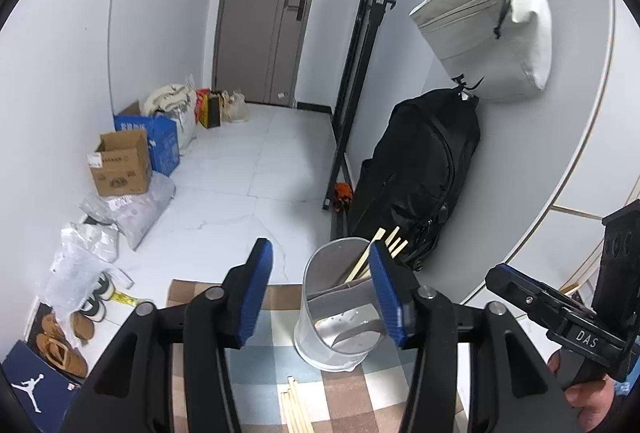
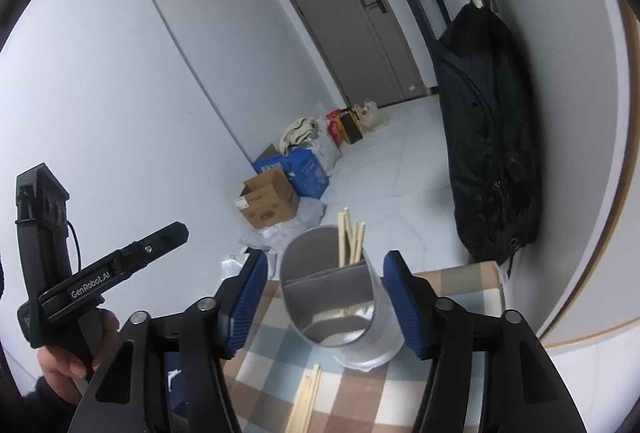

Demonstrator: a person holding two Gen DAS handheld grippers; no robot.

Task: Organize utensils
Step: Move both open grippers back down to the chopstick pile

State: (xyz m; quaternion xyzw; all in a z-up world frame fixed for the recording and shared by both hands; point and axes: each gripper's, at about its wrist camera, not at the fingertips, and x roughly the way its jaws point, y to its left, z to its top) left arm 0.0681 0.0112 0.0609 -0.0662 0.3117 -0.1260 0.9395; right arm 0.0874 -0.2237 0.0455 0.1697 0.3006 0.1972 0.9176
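1. Clear plastic holder [image 1: 340, 307] with chopsticks [image 1: 390, 243] standing in its far compartment sits on my checked tabletop [image 1: 276, 353]. Left wrist view: my left gripper [image 1: 322, 297], jaws released and empty, has one pad crossing the holder; a careless swing could tip it.
2. Right wrist view: my right gripper [image 2: 326, 307], jaws released, straddles the holder [image 2: 340, 305]; loose chopsticks [image 2: 306, 403] lie near the edge and could roll off.

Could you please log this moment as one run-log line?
left hand-held gripper: open, empty | right hand-held gripper: open, empty | holder: chopsticks inside | loose chopsticks: on cloth
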